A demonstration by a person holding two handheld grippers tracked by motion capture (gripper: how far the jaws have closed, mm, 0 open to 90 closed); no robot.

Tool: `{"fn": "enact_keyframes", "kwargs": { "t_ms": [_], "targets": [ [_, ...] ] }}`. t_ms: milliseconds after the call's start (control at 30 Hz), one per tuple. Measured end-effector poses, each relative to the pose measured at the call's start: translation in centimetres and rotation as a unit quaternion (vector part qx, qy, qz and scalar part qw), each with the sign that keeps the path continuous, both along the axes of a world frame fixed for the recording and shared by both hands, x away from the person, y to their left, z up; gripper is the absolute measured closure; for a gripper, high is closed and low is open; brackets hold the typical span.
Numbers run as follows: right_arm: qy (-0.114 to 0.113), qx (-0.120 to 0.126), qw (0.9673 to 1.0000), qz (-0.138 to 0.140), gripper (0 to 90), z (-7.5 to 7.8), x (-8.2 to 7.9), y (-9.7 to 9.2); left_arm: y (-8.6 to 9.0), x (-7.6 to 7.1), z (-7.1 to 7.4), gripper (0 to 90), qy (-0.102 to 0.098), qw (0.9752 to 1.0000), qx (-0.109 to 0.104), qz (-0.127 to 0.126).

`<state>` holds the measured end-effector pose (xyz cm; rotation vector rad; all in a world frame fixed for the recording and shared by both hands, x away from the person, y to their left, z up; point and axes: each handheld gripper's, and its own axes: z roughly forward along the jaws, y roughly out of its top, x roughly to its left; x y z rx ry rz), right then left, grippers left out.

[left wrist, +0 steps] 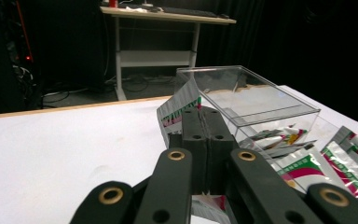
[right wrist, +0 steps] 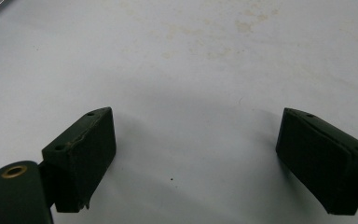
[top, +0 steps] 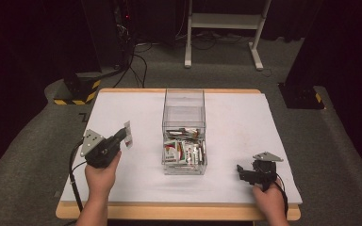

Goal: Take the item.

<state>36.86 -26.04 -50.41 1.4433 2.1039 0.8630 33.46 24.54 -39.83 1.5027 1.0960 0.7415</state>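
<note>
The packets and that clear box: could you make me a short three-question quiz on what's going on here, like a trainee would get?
1. True or false: the left gripper is shut on a packet.
2. Where do the other packets lie?
A. on the floor
B. in the clear box
C. under the right gripper
3. Fill in: the right gripper's jaws stand ____ over the bare white table.

Key: 1 true; 2 B; 3 open.

Lower part of the sachet (left wrist: 179, 109) behind the left gripper (left wrist: 206, 122); print on the box's packets (top: 184, 151) too small
</note>
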Motion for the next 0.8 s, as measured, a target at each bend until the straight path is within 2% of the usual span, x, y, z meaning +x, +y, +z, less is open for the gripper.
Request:
{"fn": "enact_keyframes", "kwargs": {
  "t_ms": [233, 633, 800],
  "targets": [
    [0.0, -0.001, 1.0, 0.0, 11.8, 0.0, 0.0, 0.0, 0.8, 0.5, -0.7, 89.4, 0.005, 0.9997, 0.016, 0.018],
    [0.0, 0.0, 1.0, 0.0, 11.8, 0.0, 0.0, 0.0, 2.9, 1.1, -2.0, 89.5, 0.021, 0.9989, 0.005, 0.043],
    [-0.001, 0.0, 1.0, 0.001, 11.7, 0.0, 0.0, 0.0, 3.4, 1.4, -2.5, 89.5, 0.025, 0.9982, 0.014, 0.053]
  ]
}}
